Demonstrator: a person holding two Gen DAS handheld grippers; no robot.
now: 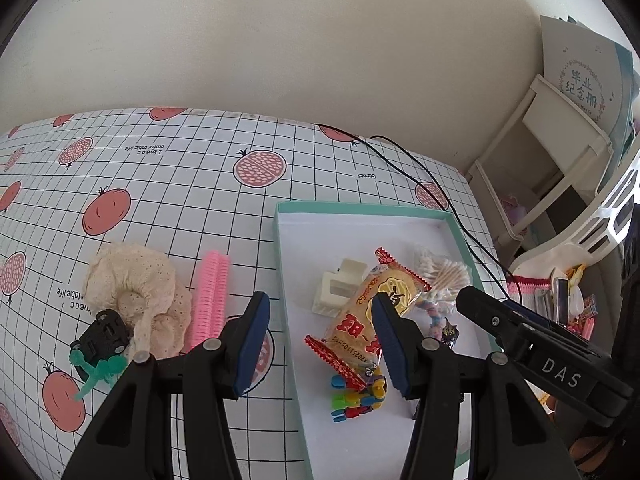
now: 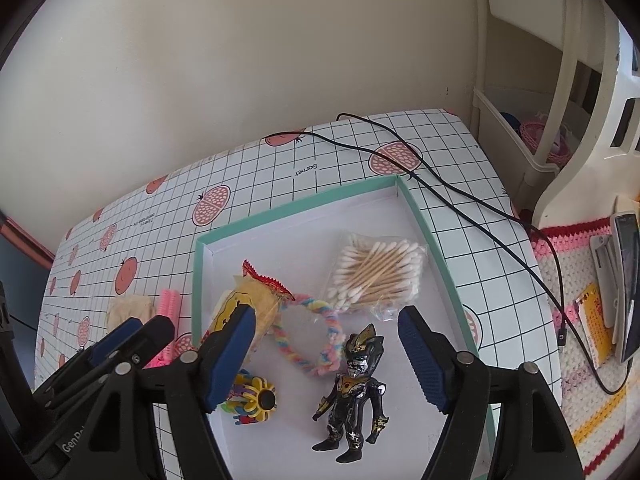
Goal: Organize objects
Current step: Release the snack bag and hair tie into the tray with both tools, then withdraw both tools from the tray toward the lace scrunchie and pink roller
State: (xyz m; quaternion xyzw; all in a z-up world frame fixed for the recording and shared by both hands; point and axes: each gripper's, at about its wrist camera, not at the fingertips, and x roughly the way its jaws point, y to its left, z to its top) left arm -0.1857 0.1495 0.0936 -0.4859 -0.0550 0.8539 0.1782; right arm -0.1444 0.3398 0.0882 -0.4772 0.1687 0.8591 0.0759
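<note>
Both claws wide, empty: left claw (image 1: 320,338) over tray edge, right claw (image 2: 326,354) above figure (image 2: 352,396). Snack, swabs (image 2: 376,272), clip (image 1: 338,286) collected inside teal tray (image 1: 360,207). Left outside on worktop (image 1: 168,184), presumably awaiting pickup: pink roller (image 1: 210,300), lace cloth (image 1: 136,280), toy car (image 1: 102,336).

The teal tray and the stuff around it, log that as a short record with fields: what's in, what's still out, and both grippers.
tray: teal-rimmed box, white floor
in tray: cotton swab bag, snack packet, rope ring, black figure, white hair clip, colourful block toy
still on cloth: pink hair roller, lace fabric piece, black toy car, green plastic piece
left gripper: open, empty
right gripper: open, empty, above the tray
</note>
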